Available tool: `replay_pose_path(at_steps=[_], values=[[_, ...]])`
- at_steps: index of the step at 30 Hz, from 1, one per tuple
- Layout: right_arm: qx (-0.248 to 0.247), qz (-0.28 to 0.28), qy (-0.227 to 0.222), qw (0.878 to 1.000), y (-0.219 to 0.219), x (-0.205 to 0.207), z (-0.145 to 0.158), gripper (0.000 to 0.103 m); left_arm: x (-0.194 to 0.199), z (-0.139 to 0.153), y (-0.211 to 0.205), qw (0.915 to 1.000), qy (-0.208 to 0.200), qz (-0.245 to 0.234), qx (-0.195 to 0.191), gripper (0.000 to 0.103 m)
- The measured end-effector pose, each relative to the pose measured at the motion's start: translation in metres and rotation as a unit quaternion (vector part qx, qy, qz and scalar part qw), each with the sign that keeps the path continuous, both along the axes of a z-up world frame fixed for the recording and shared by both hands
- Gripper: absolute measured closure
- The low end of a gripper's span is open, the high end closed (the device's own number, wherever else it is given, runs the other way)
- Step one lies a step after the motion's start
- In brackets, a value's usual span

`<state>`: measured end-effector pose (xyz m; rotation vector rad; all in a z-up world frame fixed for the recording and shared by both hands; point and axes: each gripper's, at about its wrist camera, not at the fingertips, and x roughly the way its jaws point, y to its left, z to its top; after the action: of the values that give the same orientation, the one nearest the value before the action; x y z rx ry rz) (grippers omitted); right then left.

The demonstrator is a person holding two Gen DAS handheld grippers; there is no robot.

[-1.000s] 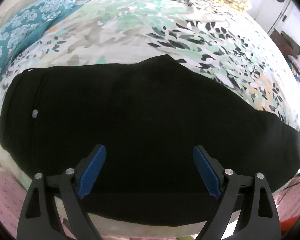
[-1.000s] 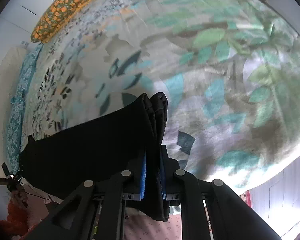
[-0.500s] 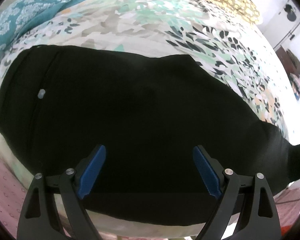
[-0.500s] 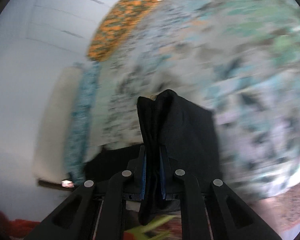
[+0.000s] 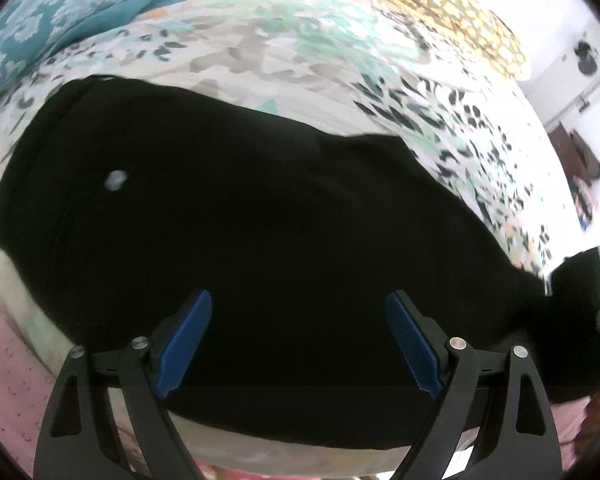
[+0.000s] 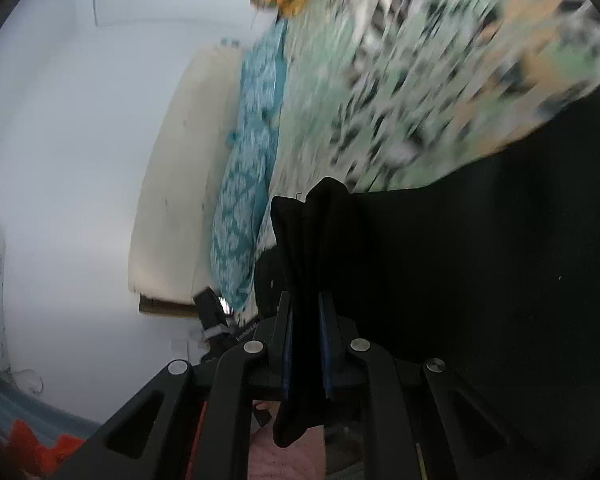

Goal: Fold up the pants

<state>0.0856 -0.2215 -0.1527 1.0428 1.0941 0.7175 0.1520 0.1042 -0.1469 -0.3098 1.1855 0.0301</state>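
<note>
Black pants point(image 5: 268, 232) lie flat across a floral bedsheet point(image 5: 284, 52), waistband with a pale button point(image 5: 115, 179) at the left. My left gripper point(image 5: 298, 340) is open, fingers spread wide over the pants' near edge, holding nothing. My right gripper point(image 6: 305, 340) is shut on the bunched leg end of the pants point(image 6: 312, 240) and holds it lifted, with the cloth point(image 6: 500, 280) stretching off to the right. The lifted end also shows at the far right of the left wrist view point(image 5: 576, 280).
A teal floral pillow point(image 5: 60, 20) and an orange patterned pillow point(image 5: 440, 4) lie at the far side of the bed. A white wall point(image 6: 80, 140) and a cream headboard point(image 6: 172, 200) stand beyond. Pink cloth point(image 5: 8, 360) lies by the near edge.
My right gripper has lifted the leg end and swung it round toward the waistband side; the view is blurred by motion. My left gripper has moved in closer over the pants.
</note>
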Motion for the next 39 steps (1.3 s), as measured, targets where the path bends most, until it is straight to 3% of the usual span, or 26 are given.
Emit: replay_pose_path(at_steps=[4, 7, 8, 9, 12, 15, 18, 21, 23, 28, 31, 34, 39], values=[[-0.03, 0.042, -0.013, 0.999, 0.059, 0.018, -0.009, 0.091, -0.001, 0.0, 0.012, 0.9994, 0.0, 0.024, -0.023, 0.013], [-0.108, 0.059, -0.022, 0.992, 0.086, 0.026, -0.013, 0.073, -0.002, 0.003, 0.014, 0.9993, -0.004, 0.028, -0.023, 0.013], [-0.123, 0.059, -0.02, 0.99, 0.089, 0.025, -0.012, 0.053, -0.003, 0.004, 0.014, 0.9993, -0.007, 0.027, -0.023, 0.013], [-0.128, 0.053, -0.022, 0.99, 0.085, 0.024, -0.008, 0.04, -0.004, 0.006, 0.014, 0.9993, -0.009, 0.027, -0.024, 0.013], [-0.142, 0.018, -0.057, 0.988, 0.05, 0.015, 0.015, 0.035, -0.009, 0.013, 0.014, 0.9989, -0.021, 0.022, -0.036, 0.013], [-0.198, -0.026, -0.093, 0.975, 0.001, -0.007, 0.038, 0.024, -0.013, 0.026, 0.0, 0.9973, -0.049, -0.011, -0.054, 0.013], [-0.244, -0.077, -0.096, 0.962, -0.044, -0.038, 0.039, 0.022, -0.016, 0.038, -0.032, 0.9917, -0.074, -0.08, -0.068, 0.016], [-0.261, -0.122, -0.082, 0.954, -0.071, -0.062, 0.032, 0.022, -0.016, 0.034, -0.077, 0.9835, -0.06, -0.164, -0.048, 0.035], [-0.252, -0.147, -0.071, 0.954, -0.085, -0.074, 0.026, 0.022, -0.014, 0.026, -0.094, 0.9806, -0.042, -0.189, -0.032, 0.046], [-0.255, -0.158, -0.09, 0.95, -0.088, -0.073, 0.036, 0.022, -0.013, 0.005, -0.125, 0.9744, -0.002, -0.224, -0.017, 0.049], [-0.281, -0.148, -0.103, 0.943, -0.078, -0.066, 0.039, 0.022, -0.015, 0.002, -0.135, 0.9679, 0.0, -0.251, -0.016, 0.094], [-0.299, -0.152, -0.102, 0.936, -0.082, -0.068, 0.038, 0.022, -0.022, 0.005, -0.138, 0.9669, -0.01, -0.255, 0.009, 0.095], [-0.37, -0.132, -0.106, 0.913, -0.08, -0.071, 0.038, 0.022, -0.028, 0.014, -0.104, 0.9755, -0.017, -0.218, 0.02, 0.095]])
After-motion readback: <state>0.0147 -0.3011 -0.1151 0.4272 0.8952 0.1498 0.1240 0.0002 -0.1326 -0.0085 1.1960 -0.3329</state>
